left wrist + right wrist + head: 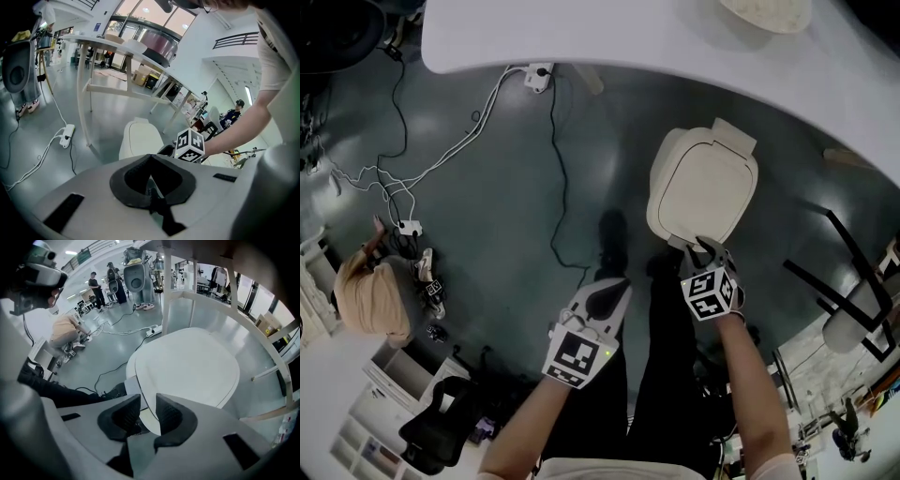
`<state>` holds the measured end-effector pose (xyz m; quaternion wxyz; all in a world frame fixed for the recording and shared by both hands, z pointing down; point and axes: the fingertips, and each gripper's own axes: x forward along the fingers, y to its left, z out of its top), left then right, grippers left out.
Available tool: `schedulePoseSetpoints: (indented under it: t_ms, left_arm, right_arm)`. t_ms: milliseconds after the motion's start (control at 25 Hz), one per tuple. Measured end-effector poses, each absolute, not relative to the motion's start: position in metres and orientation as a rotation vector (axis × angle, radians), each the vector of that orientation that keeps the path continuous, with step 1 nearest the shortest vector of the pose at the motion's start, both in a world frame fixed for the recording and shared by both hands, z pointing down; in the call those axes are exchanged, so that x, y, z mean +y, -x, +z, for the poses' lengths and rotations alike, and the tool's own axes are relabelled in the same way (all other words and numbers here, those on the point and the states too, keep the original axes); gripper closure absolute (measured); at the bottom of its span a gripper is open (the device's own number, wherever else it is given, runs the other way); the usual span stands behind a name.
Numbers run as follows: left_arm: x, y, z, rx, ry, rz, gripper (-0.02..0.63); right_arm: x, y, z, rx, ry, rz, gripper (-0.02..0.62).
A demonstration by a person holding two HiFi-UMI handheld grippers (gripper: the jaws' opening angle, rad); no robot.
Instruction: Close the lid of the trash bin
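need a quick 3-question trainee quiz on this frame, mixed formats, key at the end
1. True or false: the left tongs are shut, with nothing between them.
2. Whose edge stands between the jaws of the right tongs?
A) a power strip
B) the lid of the trash bin
C) a chair leg
3. Fill in: the trash bin stands on the floor next to a white ____.

Key: 1 true; 2 B; 3 table.
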<state>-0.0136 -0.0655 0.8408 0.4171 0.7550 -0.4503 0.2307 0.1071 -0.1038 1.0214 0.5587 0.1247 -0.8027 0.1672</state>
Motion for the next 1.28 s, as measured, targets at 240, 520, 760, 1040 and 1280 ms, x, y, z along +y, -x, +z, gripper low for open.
schedulePoseSetpoints:
  t_ms: [240,520,760,1040,1280]
  left_arm:
    - [-0.064,0.007,0.806,-1.186,-1.869,0.548,0.594]
    - [-0.061,-0.008,0.723,-1.255,-1.863,0.524,0.594]
    - [-0.067,-0.023,0.638,-1.278,-1.838,0.440,0.594]
    - [-0.071,-0.028,0.560,-1.308,-1.892,0.420,0.593]
    - [-0.065,-0.016,0.475,-1.326,-1.958,0.432,0.594]
  right_arm:
    - [-0.113,-0.107,0.966,-1.947,-0.301,0.385,0.483]
    - [-0.129,-0.111,0.842,-2.062,-0.339,0.399,0.503]
    - [-0.144,-0.122,0.744,-2.134,-0.382,0.384,0.523]
    - [-0.152,-0.142,0.650,-2.192,-0.433,0.395,0.540]
    - [-0.149,-0.146,0.548,-2.257,-0.539,0.503,0.557]
